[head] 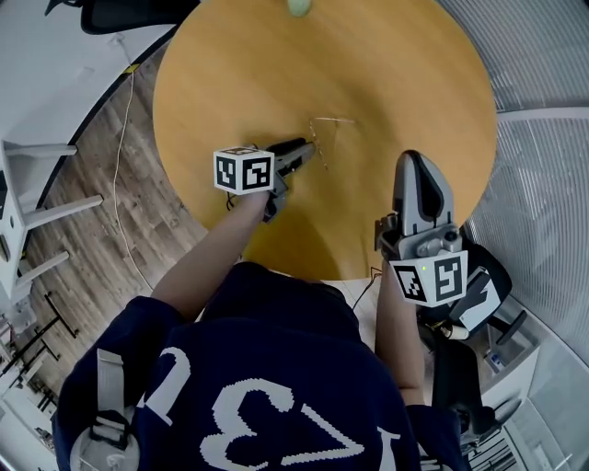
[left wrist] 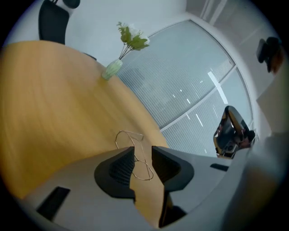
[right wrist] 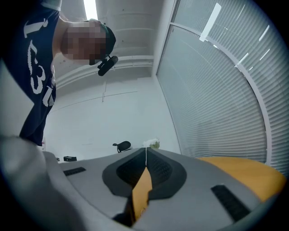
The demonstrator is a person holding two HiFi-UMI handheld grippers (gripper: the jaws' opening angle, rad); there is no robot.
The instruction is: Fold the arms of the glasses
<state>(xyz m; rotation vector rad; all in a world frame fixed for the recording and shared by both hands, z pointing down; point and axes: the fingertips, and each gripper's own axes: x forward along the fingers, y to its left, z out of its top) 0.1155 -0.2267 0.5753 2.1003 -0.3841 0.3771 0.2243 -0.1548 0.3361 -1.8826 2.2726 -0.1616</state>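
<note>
Thin gold wire glasses [head: 324,129] lie on the round wooden table [head: 386,74], just beyond the tips of my left gripper [head: 309,152]. In the left gripper view the left gripper [left wrist: 143,151] is open, and part of the wire frame of the glasses [left wrist: 135,135] lies in the gap between the pads, which do not press on it. My right gripper [head: 419,170] hangs over the table's near right edge, well apart from the glasses. In the right gripper view the right gripper [right wrist: 146,151] is shut with nothing in it.
A small vase with flowers [left wrist: 113,67] stands at the table's far edge. A dark office chair [head: 129,14] is behind the table at the left. A ribbed glass wall [head: 543,138] runs along the right, and wood floor [head: 101,184] lies to the left.
</note>
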